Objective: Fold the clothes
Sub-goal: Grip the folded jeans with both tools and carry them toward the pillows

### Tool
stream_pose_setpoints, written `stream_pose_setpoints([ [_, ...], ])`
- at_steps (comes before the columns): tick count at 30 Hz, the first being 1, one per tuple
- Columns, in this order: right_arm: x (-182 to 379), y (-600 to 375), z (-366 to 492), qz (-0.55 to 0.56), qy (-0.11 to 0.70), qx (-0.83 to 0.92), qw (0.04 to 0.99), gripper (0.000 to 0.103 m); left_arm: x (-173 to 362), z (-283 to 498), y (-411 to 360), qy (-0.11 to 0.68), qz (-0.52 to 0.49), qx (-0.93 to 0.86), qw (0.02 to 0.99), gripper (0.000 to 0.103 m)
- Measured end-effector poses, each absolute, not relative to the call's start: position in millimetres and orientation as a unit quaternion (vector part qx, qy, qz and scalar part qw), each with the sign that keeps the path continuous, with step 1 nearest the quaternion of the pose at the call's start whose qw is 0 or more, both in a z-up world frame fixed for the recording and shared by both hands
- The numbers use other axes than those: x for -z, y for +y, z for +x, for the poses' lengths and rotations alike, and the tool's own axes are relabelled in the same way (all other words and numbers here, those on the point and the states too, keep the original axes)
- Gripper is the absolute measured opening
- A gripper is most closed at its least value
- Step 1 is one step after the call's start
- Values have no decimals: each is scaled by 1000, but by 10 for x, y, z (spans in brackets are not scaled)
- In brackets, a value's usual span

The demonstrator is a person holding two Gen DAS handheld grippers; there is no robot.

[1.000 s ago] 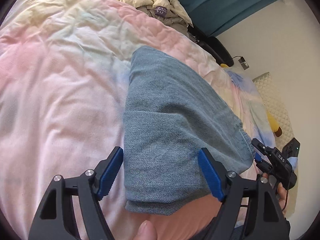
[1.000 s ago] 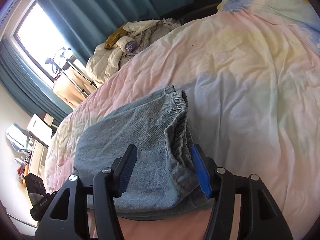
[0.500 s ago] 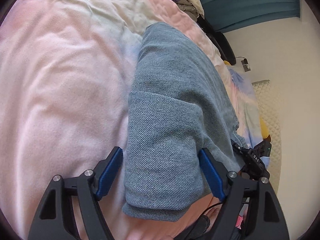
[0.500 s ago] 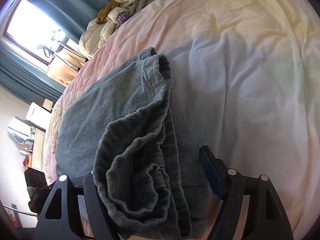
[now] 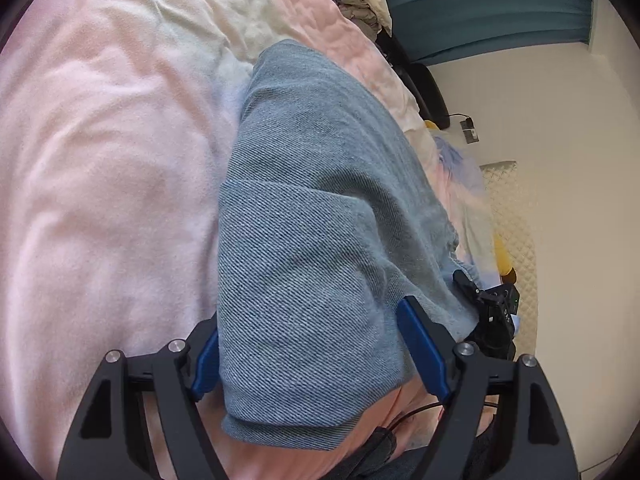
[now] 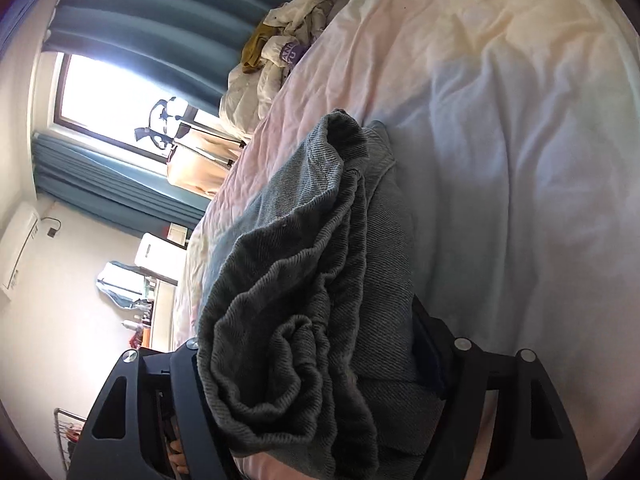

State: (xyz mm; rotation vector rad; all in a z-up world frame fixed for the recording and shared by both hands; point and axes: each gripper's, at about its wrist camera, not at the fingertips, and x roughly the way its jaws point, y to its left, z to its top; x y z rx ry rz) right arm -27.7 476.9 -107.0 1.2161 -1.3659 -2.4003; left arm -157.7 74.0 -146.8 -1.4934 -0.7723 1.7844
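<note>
Denim jeans (image 5: 304,248) between left claw (image 5: 312,356) fingers

Bright window (image 6: 108,96) glare, fisheye-warped edges

bedspread (image 5: 100,184) open left of folded jeans (image 5: 312,264).

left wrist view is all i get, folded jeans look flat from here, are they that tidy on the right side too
Observer: No. In the right wrist view the jeans bunch into thick rumpled folds between the right gripper fingers.
Operator: anything else over there
Observer: A bright window between the blue curtains, beyond the clothes pile.
Operator: and the bedding
Observer: Past the jeans the duvet turns pale blue.
</note>
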Motion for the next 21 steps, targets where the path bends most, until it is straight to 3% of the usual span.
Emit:
stream_pose_setpoints([
  [3, 1213, 4741, -307, 434, -441, 784, 42, 71, 1495, -1584, 774, -292, -575, -684, 340, 78],
  [8, 1254, 4692, -321, 449, -426, 785, 23, 63, 1460, -1581, 800, -282, -568, -701, 328, 62],
  [10, 1162, 4650, -301, 439, -417, 796, 18, 50, 1432, -1571, 805, -279, -563, -709, 321, 52],
  [13, 988, 4557, -268, 426, -393, 815, 14, 40, 1363, -1556, 822, -267, -555, -722, 315, 40],
  [21, 508, 4391, -134, 392, -369, 843, 11, 31, 1047, -1550, 839, -232, -545, -747, 303, 28],
])
